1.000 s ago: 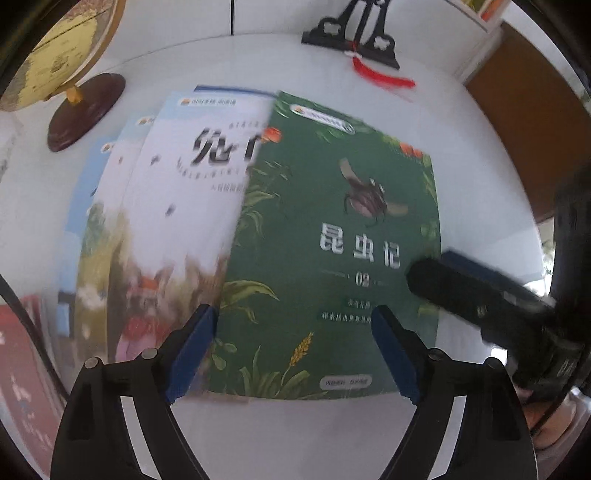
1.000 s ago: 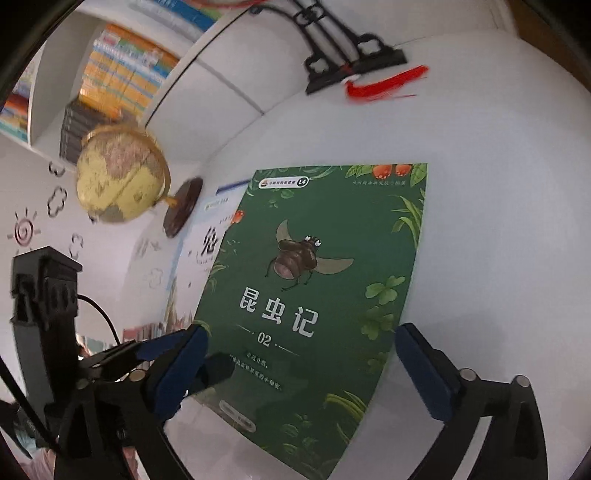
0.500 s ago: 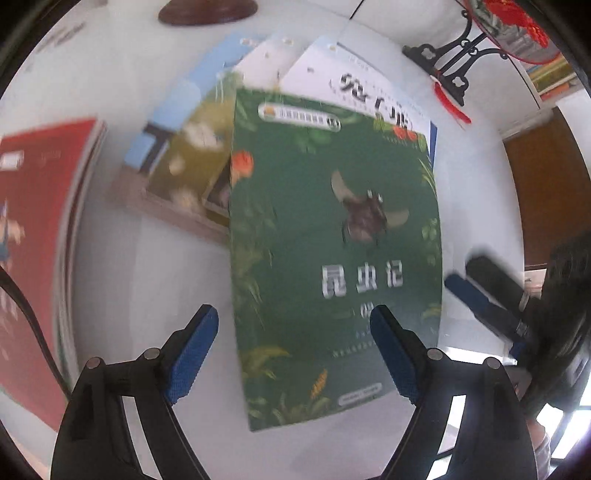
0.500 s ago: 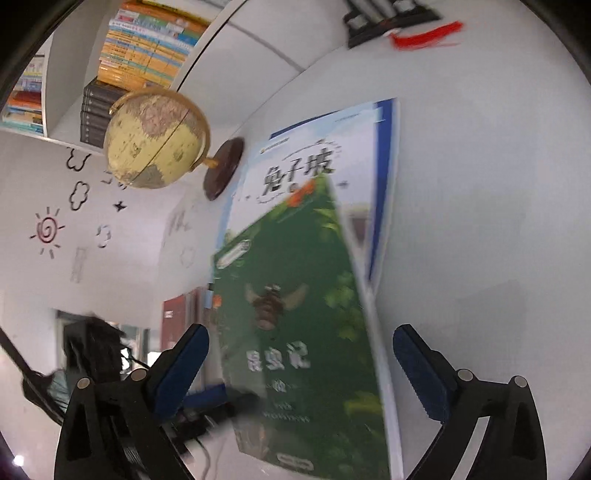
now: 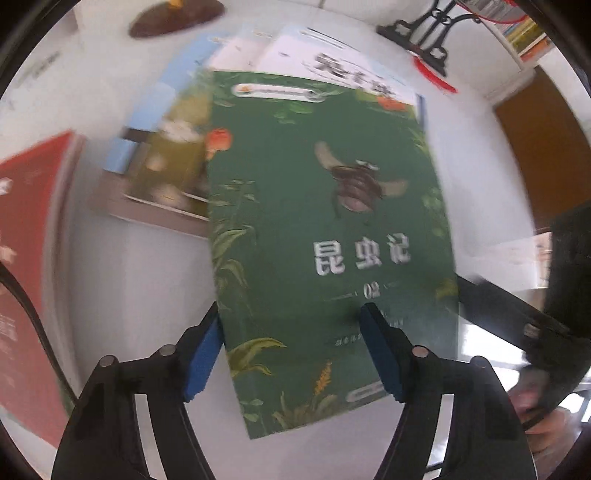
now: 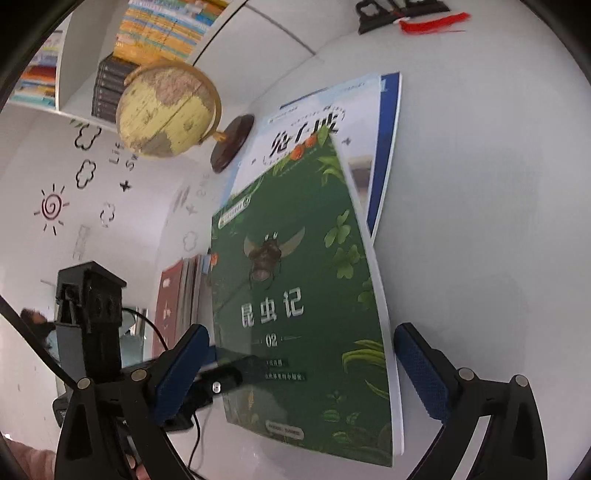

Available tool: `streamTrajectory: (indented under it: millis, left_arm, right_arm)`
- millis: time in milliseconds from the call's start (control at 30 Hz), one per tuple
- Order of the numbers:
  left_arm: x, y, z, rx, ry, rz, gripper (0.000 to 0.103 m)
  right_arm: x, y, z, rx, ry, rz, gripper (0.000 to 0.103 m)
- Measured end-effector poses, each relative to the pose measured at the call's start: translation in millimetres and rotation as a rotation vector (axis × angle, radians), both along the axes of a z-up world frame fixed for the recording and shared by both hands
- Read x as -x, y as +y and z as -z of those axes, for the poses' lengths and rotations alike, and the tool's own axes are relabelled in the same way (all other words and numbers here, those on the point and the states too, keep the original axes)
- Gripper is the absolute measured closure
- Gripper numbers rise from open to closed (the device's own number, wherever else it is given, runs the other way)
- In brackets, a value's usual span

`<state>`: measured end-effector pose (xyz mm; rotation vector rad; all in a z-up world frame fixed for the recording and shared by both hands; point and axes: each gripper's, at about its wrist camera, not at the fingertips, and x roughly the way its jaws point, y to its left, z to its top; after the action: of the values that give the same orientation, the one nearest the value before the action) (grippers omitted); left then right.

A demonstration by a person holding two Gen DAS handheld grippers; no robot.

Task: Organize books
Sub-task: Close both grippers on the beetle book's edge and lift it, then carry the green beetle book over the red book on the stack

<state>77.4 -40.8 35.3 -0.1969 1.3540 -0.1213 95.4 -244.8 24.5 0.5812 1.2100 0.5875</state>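
Green book lies face up on the white surface, its far end overlapping a white-and-blue book and, on the left, a fanned pile of other books. Red books sit further left, apart from the pile. Globe on its brown base stands past the books; a black stand with a red tassel is at the far edge. Shelves with more books fill the wall behind.

Left tongs closing over the green book's near left edge: one blue pad just off the edge, the other above the cover; no squeeze visible. Right tongs wide, closing slightly, straddling the book's near end, pads clear of it. Left tool crowds the near left corner in the right view. Bare surface right of the book, open for moving.
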Motion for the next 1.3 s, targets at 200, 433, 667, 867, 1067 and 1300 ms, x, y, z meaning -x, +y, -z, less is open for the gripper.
streamTrajectory:
  millis: [200,433,667,867,1067,1300]
  left_arm:
    - [-7,40,2,0.108,0.021,-0.109,0.048]
    - [1,42,-3,0.197,0.025,-0.129,0.050]
    - [10,37,-34,0.200,-0.063,-0.114,0.050]
    - [6,47,-55,0.178,-0.121,-0.099,0.050]
    - [1,37,-69,0.122,-0.148,-0.038,0.050]
    - [2,30,-83,0.113,-0.182,-0.001,0.050]
  right_arm:
    - [17,-7,-7,-0.194,-0.014,-0.099,0.050]
    - [16,2,-1,-0.036,-0.043,-0.072,0.089]
    - [19,18,-35,0.055,-0.146,-0.153,0.091]
    - [26,33,-50,0.084,-0.187,-0.175,0.091]
    - [35,33,-55,0.124,-0.198,-0.158,0.090]
    - [44,33,-75,0.136,-0.247,-0.141,0.090]
